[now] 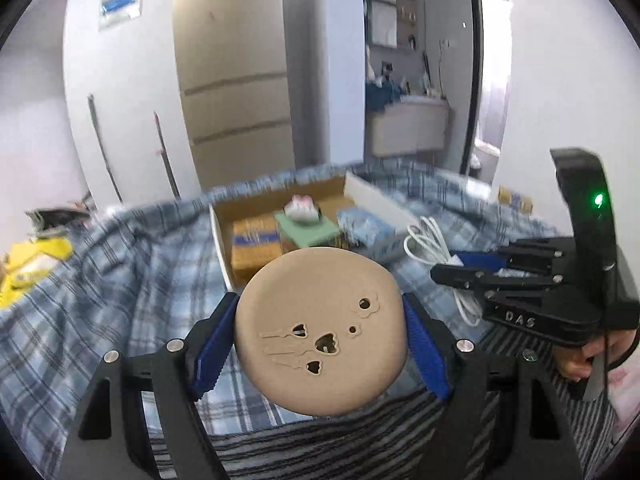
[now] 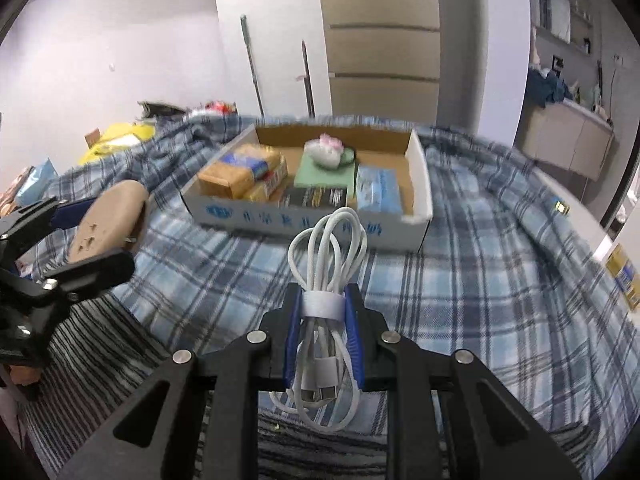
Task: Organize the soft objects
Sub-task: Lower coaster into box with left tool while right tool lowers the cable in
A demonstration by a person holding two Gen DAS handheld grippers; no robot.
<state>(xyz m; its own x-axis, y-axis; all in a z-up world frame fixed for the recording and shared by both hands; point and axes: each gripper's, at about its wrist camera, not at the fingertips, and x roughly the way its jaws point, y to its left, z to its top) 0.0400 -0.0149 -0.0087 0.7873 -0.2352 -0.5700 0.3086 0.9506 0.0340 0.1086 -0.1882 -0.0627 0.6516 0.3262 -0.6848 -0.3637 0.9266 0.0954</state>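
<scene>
Cardboard tray (image 2: 420, 184): front half packed with yellow packs (image 2: 244, 176), green box (image 2: 324, 178) and blue tissue pack (image 2: 378, 192); bare floor showed along rear wall. Plaid bedspread (image 2: 480, 280) lay open right of tray.

Matt tan rubbery-looking pad (image 1: 320, 330) with cut-out shapes, smooth white braided-looking cable (image 2: 326, 280), plaid cotton-like bedcloth (image 2: 480, 280) beneath, cardboard box (image 2: 418, 184), ribbed blue plastic finger pads (image 1: 426, 356)
</scene>
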